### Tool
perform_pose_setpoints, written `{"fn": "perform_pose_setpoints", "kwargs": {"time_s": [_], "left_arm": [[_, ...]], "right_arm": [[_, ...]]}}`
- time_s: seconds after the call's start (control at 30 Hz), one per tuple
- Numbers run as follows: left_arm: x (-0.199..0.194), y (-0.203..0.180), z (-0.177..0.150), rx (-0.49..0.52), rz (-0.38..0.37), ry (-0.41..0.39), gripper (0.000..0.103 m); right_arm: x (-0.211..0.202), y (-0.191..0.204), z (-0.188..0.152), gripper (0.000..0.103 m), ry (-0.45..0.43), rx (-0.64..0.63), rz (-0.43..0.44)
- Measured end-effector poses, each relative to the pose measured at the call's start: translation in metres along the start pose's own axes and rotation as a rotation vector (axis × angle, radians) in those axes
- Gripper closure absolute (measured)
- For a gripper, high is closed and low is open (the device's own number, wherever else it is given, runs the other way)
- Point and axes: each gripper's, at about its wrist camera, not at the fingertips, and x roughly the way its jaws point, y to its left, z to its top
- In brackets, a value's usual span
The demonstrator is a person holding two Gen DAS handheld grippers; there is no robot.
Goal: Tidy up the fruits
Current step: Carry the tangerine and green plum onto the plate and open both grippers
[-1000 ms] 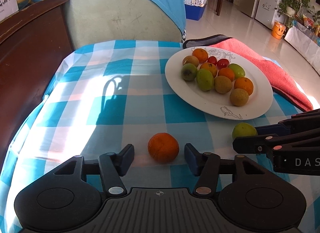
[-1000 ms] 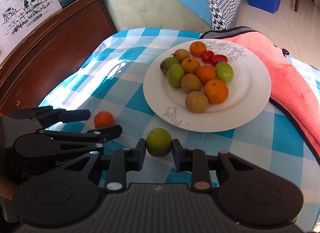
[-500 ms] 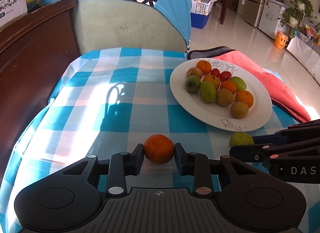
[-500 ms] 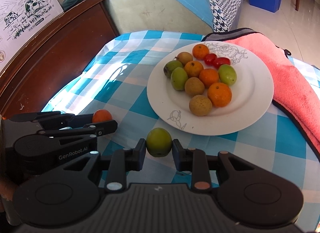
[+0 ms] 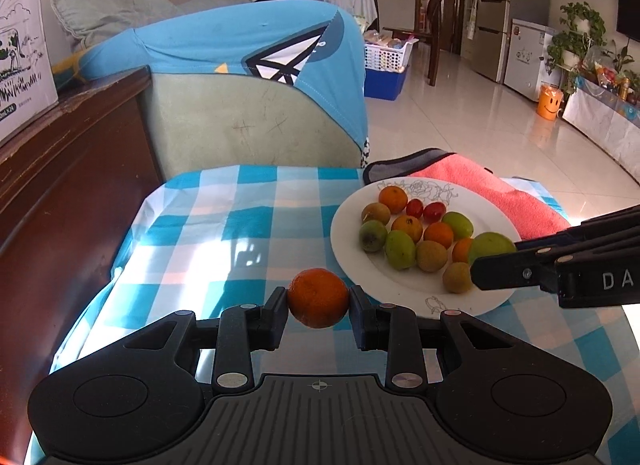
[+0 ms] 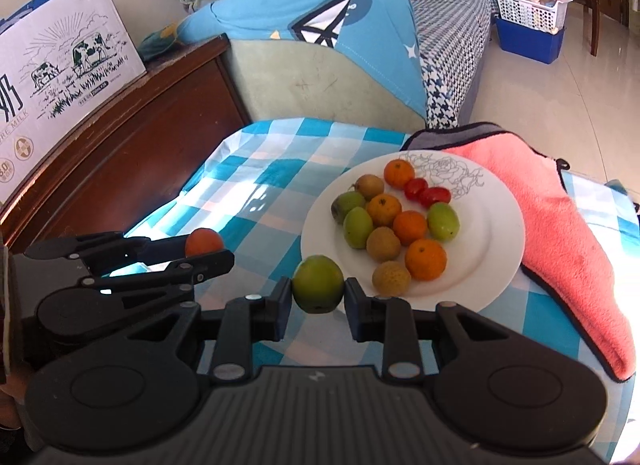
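Observation:
My left gripper [image 5: 319,305] is shut on an orange mandarin [image 5: 318,297] and holds it above the checked tablecloth, left of the white plate [image 5: 496,297]. My right gripper [image 6: 318,299] is shut on a green fruit [image 6: 318,283], held near the plate's [image 6: 500,225] front left rim. The plate carries several oranges, green fruits, brown fruits and two red tomatoes [image 6: 426,191]. From the left wrist view the right gripper [image 5: 486,257] and its green fruit [image 5: 492,247] are over the plate's right side. From the right wrist view the left gripper [image 6: 208,251] and mandarin [image 6: 204,241] are at left.
A pink towel [image 6: 560,233] lies right of the plate. A dark wooden cabinet [image 6: 120,137] runs along the table's left side, with a milk carton box [image 6: 52,65] on it. A sofa with a blue cover [image 5: 240,65] stands behind the table.
The left gripper closed on the mandarin and lifted it off the cloth. The right gripper lifted the green fruit too and moved toward the plate.

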Motion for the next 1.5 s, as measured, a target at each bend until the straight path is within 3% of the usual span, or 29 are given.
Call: {"fn": "perform_pose_setpoints", "kwargs": {"time_s": [0.2, 0.4, 1.03, 1.5], "left_arm": [[0.000, -0.008, 0.012, 0.018, -0.026, -0.047, 0.073], [0.006, -0.017, 0.024, 0.005, -0.075, -0.068, 0.073], [0.050, -0.039, 0.023, 0.004, -0.126, 0.002, 0.073], [0.068, -0.049, 0.025, 0.000, -0.105, 0.036, 0.071]], "right_arm": [[-0.022, -0.028, 0.024, 0.074, -0.078, 0.030, -0.052], [-0.023, -0.055, 0.036, 0.074, -0.097, 0.049, -0.120], [0.024, -0.077, 0.028, 0.074, 0.037, 0.129, -0.153], [0.043, -0.084, 0.026, 0.073, 0.065, 0.184, -0.182]]}}
